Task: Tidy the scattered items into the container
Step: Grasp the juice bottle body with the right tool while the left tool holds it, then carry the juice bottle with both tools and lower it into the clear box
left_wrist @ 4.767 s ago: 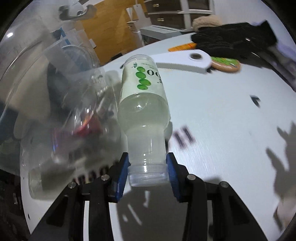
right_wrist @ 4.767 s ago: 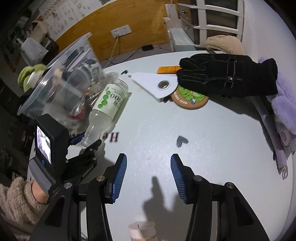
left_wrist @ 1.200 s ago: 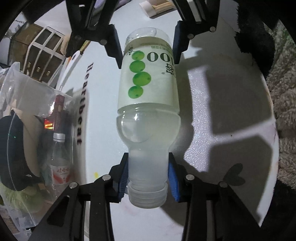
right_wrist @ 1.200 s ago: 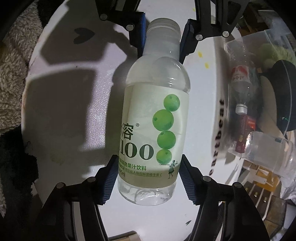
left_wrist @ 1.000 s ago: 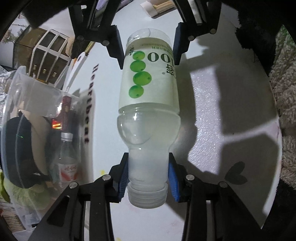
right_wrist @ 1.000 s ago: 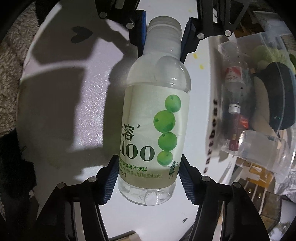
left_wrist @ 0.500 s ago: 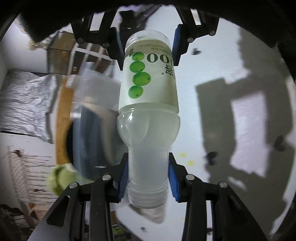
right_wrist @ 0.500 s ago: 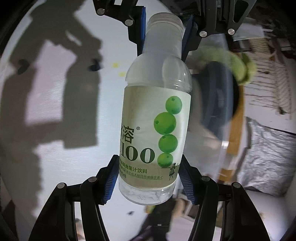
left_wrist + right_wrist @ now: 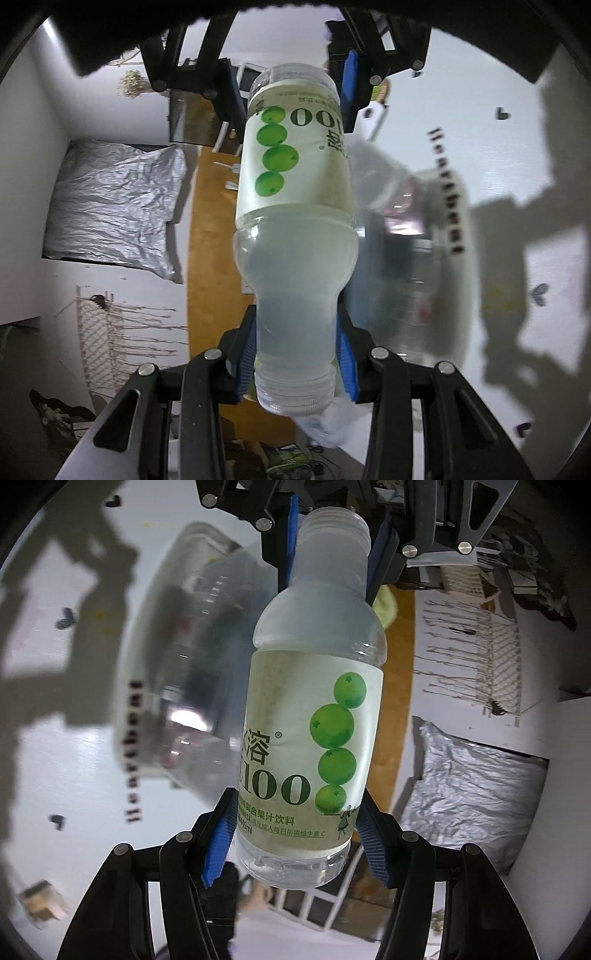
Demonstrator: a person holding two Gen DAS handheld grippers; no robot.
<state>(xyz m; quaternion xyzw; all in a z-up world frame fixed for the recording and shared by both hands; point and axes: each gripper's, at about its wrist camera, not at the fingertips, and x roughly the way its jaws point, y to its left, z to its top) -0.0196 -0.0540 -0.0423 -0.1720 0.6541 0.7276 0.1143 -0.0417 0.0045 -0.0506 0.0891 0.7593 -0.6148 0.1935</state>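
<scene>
Holding the juice bottle (image 9: 295, 206) end to end: left gripper (image 9: 295, 363) clamps the neck, right gripper (image 9: 299, 843) the base, long axis between them, container (image 9: 184, 672) blurry mid-left behind it.

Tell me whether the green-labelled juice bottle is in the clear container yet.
Not in. The green-labelled plastic juice bottle is held in the air between the left gripper and right gripper, with the clear plastic container behind it.

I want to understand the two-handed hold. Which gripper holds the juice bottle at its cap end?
The left gripper clamps the juice bottle on its neck, just above the cap. The right gripper grips the opposite end, the base, by the label's lower edge.
</scene>
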